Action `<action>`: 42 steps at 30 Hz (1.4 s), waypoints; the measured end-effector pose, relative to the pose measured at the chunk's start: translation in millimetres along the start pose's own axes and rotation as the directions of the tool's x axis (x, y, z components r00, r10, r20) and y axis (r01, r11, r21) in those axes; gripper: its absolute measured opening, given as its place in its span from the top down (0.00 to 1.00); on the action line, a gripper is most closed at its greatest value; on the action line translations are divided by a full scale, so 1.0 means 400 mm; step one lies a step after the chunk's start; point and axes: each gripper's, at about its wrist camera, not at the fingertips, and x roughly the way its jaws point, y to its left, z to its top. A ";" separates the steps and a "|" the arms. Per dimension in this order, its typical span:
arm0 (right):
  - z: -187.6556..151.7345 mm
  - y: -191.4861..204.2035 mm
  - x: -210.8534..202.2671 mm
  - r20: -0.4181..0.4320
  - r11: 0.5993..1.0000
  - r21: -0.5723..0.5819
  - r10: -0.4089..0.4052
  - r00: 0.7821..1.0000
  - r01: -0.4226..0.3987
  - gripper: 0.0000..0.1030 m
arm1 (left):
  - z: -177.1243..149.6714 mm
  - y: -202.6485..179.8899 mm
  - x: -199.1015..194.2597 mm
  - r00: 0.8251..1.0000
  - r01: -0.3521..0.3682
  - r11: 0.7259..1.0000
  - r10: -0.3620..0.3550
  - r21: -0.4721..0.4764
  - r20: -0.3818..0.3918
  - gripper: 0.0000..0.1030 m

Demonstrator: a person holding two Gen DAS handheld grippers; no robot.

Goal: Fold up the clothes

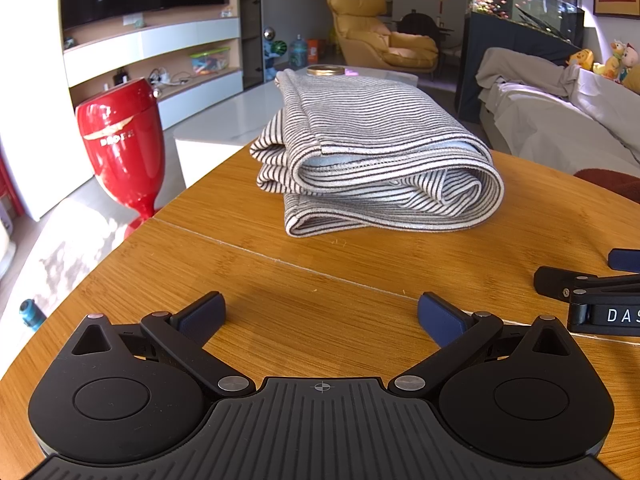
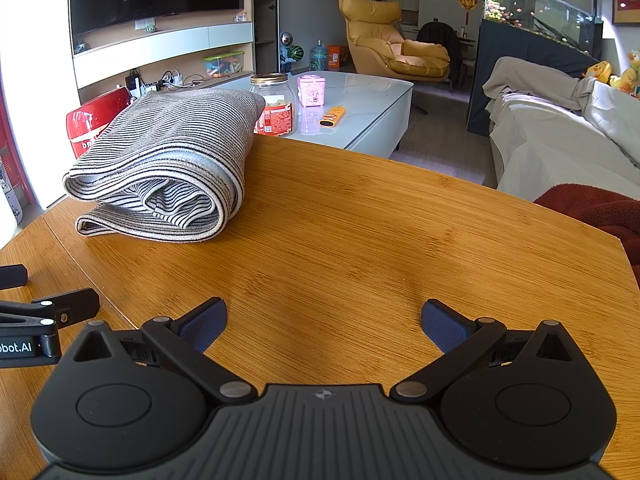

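Observation:
A striped grey-and-black garment (image 1: 372,156) lies folded in a thick bundle on the wooden table (image 1: 280,272), ahead of my left gripper (image 1: 322,316). That gripper is open, low over the wood, with nothing between its blue pads. In the right wrist view the same striped garment (image 2: 168,168) sits at the far left, well away from my right gripper (image 2: 324,326), which is open over bare wood (image 2: 380,240). Each gripper shows at the other view's edge: the right one (image 1: 592,292) at right, the left one (image 2: 36,312) at left.
A red goblet-shaped vase (image 1: 120,140) stands on the floor left of the table. Beyond the far edge is a white coffee table (image 2: 360,96) with a jar (image 2: 274,104), a pink tin and an orange remote. A covered sofa (image 2: 560,144) and red cushion (image 2: 600,208) lie right.

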 end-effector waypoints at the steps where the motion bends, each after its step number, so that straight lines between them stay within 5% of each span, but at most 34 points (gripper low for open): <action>1: 0.000 0.000 0.000 0.000 1.000 0.000 0.000 1.000 0.000 0.00 | 0.000 0.000 0.000 1.000 0.000 1.000 0.000 0.000 0.000 0.00; 19: 0.000 0.001 -0.001 0.000 1.000 0.000 0.000 1.000 0.000 0.00 | 0.002 0.000 0.000 1.000 0.005 1.000 -0.005 0.004 0.000 0.00; 26: 0.000 0.001 -0.001 0.000 1.000 0.000 0.000 1.000 0.000 0.00 | 0.040 0.001 0.051 0.989 0.145 0.982 -0.145 0.122 -0.008 0.00; 42: -0.002 0.001 -0.004 0.000 1.000 0.000 -0.001 1.000 0.001 0.00 | 0.042 0.001 0.061 0.989 0.149 0.981 -0.149 0.127 -0.008 0.00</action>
